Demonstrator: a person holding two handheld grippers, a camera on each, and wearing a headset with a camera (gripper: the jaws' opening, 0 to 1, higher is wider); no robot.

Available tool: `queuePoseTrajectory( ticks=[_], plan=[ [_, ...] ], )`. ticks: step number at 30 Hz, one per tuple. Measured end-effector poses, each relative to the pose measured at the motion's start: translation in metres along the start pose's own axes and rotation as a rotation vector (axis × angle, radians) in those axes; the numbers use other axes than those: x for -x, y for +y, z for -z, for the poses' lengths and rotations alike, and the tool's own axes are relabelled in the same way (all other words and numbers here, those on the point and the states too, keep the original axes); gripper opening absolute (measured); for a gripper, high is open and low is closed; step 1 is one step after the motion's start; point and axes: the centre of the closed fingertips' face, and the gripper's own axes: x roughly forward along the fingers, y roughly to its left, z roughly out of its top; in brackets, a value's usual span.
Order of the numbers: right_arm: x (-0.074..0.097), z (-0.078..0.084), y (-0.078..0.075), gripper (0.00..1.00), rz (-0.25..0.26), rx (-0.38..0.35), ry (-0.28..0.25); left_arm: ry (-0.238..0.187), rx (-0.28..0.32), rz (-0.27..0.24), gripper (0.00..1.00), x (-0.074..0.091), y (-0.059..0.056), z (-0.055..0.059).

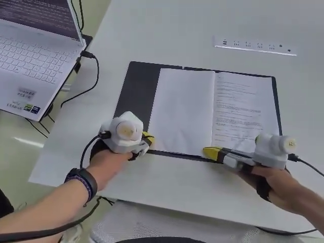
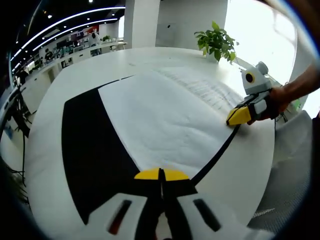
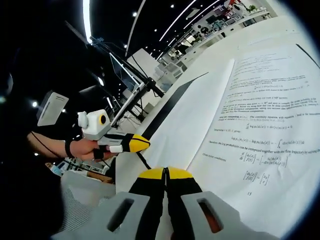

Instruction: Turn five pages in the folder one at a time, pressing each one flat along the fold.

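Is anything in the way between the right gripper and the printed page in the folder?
Nothing visible. The right gripper sits at the near edge of the printed page, and the page's surface lies bare.

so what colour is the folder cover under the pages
The folder cover is black; the head view shows it best.

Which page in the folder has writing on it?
The right page, nearest the right gripper, has printed lines of text; the left page is plain white.
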Motion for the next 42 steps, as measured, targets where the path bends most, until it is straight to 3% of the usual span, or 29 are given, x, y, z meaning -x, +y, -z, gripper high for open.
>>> queuePoseTrajectory(
  ticks=[11,17,19,22,35,42],
  plan=[
    [0.001,0.003,-0.009,0.00,0.038,0.005,0.010,0.022,0.014,0.012,0.00,0.000,0.000,0.000],
    [0.003,0.003,-0.015,0.00,0.065,0.007,0.016,0.059,0.009,0.005,0.00,-0.001,-0.001,0.000],
    [0.006,0.002,-0.014,0.00,0.076,0.021,0.020,0.017,0.021,-0.019,0.03,0.003,0.000,-0.007],
    [0.010,-0.003,-0.013,0.05,0.080,0.038,0.019,-0.012,0.073,0.007,0.04,0.006,-0.008,-0.011],
    [0.048,-0.013,-0.023,0.16,0.165,0.069,-0.020,-0.014,0.064,0.019,0.14,0.019,-0.024,-0.009],
    [0.066,-0.019,-0.024,0.22,0.212,0.081,-0.049,-0.025,0.038,0.024,0.19,0.029,-0.029,-0.016]
  ],
)
